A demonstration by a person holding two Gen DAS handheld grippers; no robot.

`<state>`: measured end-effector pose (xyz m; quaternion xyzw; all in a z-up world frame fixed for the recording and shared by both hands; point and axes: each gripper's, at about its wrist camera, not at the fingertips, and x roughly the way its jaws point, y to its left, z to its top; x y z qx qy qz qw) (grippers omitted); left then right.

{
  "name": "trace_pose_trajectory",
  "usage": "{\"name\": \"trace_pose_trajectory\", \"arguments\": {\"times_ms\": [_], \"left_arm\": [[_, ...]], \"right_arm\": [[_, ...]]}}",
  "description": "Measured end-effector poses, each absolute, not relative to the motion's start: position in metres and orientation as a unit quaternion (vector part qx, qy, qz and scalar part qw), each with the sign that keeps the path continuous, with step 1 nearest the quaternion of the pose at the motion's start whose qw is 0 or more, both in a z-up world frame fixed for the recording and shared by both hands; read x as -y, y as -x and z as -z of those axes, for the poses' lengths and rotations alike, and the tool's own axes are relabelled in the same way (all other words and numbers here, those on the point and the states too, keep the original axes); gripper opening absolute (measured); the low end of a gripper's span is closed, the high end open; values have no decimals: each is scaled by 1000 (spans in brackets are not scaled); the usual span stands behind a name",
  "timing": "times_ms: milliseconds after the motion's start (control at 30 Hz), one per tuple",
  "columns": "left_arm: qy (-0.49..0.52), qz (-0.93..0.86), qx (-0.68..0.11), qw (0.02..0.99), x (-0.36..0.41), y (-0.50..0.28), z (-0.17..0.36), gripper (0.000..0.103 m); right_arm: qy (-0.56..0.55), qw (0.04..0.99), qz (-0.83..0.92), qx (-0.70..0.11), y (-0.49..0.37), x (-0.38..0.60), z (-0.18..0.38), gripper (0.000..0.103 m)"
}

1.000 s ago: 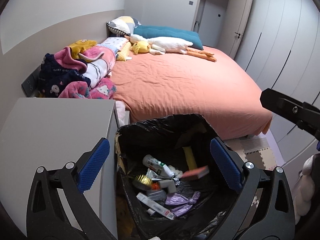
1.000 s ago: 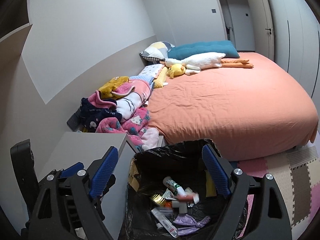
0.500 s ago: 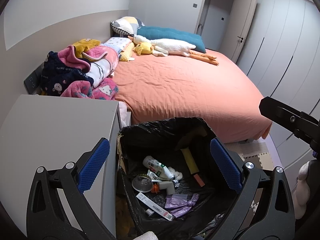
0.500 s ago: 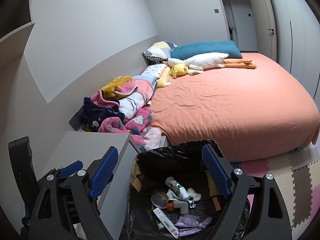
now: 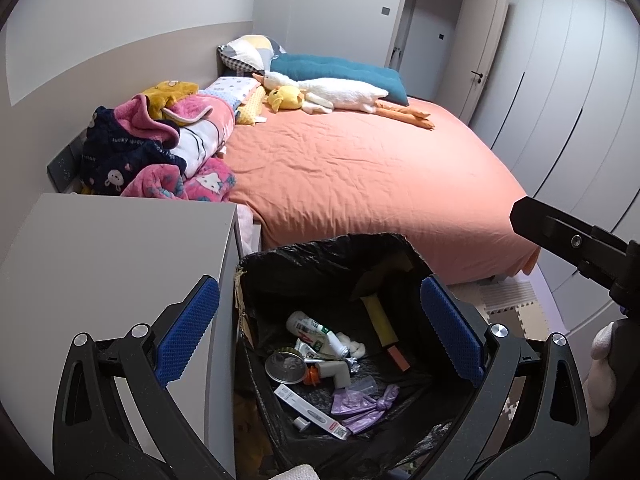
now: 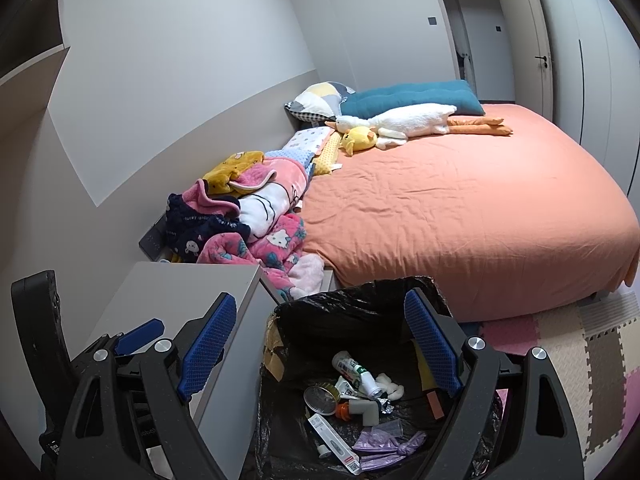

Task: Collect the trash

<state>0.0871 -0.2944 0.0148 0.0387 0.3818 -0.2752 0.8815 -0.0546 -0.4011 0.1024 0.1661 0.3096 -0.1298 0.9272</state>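
Below, both the left gripper (image 5: pixel 320 336) and right gripper (image 6: pixel 320 344) hang with jaws apart and empty over a black-lined trash bin (image 5: pixel 320 256) holding the trash (image 5: pixel 316 356); labels unreadable.

Even, soft indoor light; sharp focus. Shadow deep inside the bin (image 5: pixel 320 264). Fisheye bending and dark corners around it.

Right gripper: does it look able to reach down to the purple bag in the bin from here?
Probably yes. The right gripper hangs open above the bin, whose mouth is uncovered, and the purple bag lies on top of the trash with nothing over it.
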Motion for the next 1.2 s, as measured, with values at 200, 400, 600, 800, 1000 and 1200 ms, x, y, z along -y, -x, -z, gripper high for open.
{"name": "trace_pose_trajectory", "arguments": {"times_ms": [200,400,600,800,1000,1200], "left_arm": [[-38,274,-384,881,293,-87,-14,97],[-38,277,-387,878,295,-87,-13,97],[-38,283,-387,877,298,-86,-13,97],[-39,284,-386,877,300,-86,-13,97],[-42,287,-383,877,301,-85,-14,97],[-43,288,-383,877,301,-84,-14,97]], "right_arm": [[-166,927,129,-311,54,396,-100,86],[-165,927,130,-311,55,396,-101,86],[-167,927,130,-311,54,397,-101,86],[-167,926,130,-311,54,397,-100,86],[-167,927,129,-311,54,398,-100,86],[-167,926,130,-312,54,397,-100,86]]}}
